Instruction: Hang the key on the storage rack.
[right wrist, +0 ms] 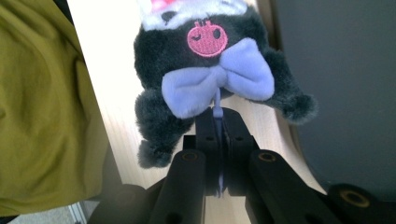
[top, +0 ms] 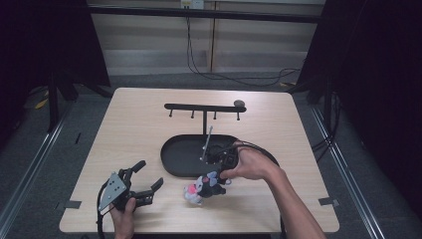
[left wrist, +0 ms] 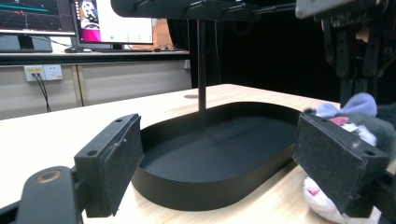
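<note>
Tray [top: 171, 162] holds nothing; plush toy [top: 203, 188] beside it.

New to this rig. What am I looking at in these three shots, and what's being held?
No robot arm here: a person holds a two-jaw tool in each hand at a wooden table. The high view looks down from the person's side. The other two views come from cameras riding on each tool, looking along its black jaws.

On the table stand a black oval tray and a black hook rack rising behind it.

The left tool rests near the front edge, jaws wide open, nothing between them. The right tool is shut on the lilac loop of a black plush toy with a lilac bow, beside the tray.
</note>
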Demonstrator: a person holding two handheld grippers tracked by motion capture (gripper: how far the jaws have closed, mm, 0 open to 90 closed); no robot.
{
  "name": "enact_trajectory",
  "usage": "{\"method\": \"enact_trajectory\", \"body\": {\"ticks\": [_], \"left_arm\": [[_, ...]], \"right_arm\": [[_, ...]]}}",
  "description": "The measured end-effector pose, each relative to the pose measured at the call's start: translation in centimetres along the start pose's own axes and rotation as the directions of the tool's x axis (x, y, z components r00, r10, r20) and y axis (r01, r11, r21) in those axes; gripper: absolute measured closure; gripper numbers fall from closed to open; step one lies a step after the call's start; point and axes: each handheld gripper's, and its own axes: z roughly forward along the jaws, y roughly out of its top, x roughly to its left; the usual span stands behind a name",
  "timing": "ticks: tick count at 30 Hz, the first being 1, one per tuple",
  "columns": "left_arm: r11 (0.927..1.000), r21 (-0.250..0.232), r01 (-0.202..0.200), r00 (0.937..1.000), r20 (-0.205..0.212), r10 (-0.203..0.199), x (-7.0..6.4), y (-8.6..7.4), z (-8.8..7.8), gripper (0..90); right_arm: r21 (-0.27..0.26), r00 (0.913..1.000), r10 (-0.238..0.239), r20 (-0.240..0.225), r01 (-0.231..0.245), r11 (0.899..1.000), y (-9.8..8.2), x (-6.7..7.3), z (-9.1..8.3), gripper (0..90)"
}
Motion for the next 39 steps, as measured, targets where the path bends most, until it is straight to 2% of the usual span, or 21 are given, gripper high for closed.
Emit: {"method": "enact_trajectory", "body": {"ticks": [5,9,13,16,20,24,32,35,39], "left_arm": [[1.0,-0.001,0.0,1.0,0.0,0.0,0.0,0.0,0.0,15.6],[1.0,0.001,0.0,1.0,0.001,0.0,0.0,0.0,0.0,15.6],[1.0,-0.002,0.002,1.0,0.0,-0.002,0.0,0.0,0.0,15.6],[1.0,-0.002,0.002,1.0,0.001,-0.002,0.0,0.0,0.0,15.6],[1.0,-0.003,0.004,1.0,-0.002,-0.004,0.0,0.0,0.0,15.6],[1.0,-0.004,0.006,1.0,-0.003,-0.006,0.0,0.0,0.0,15.6],[1.0,-0.003,0.005,1.0,-0.002,-0.005,0.0,0.0,0.0,15.6],[1.0,-0.003,0.006,1.0,-0.003,-0.006,0.0,0.0,0.0,15.6],[1.0,-0.003,0.005,1.0,-0.002,-0.005,0.0,0.0,0.0,15.6]], "right_arm": [[-0.009,1.0,-0.003,-0.005,0.003,1.0,0.5,0.4,-1.1,87.2],[-0.026,0.9998,-0.014,0.015,0.014,1.0,1.0,0.7,-2.4,87.3],[-0.03,0.9995,-0.027,0.016,0.027,0.999,1.3,0.8,-2.9,87.3],[-0.008,0.9987,-0.037,0.036,0.037,0.999,1.7,1.0,-3.3,87.3],[-0.01,0.9967,-0.057,0.059,0.058,0.998,2.2,1.2,-3.9,87.3],[-0.015,0.9958,-0.067,0.062,0.068,0.998,2.4,1.3,-4.7,87.3],[-0.034,0.9966,-0.057,0.059,0.059,0.998,3.0,1.3,-6.1,87.3],[-0.016,0.9954,-0.063,0.073,0.064,0.998,3.4,1.1,-6.6,87.3],[-0.023,0.9942,-0.071,0.081,0.073,0.997,3.8,1.2,-7.3,87.3]]}}
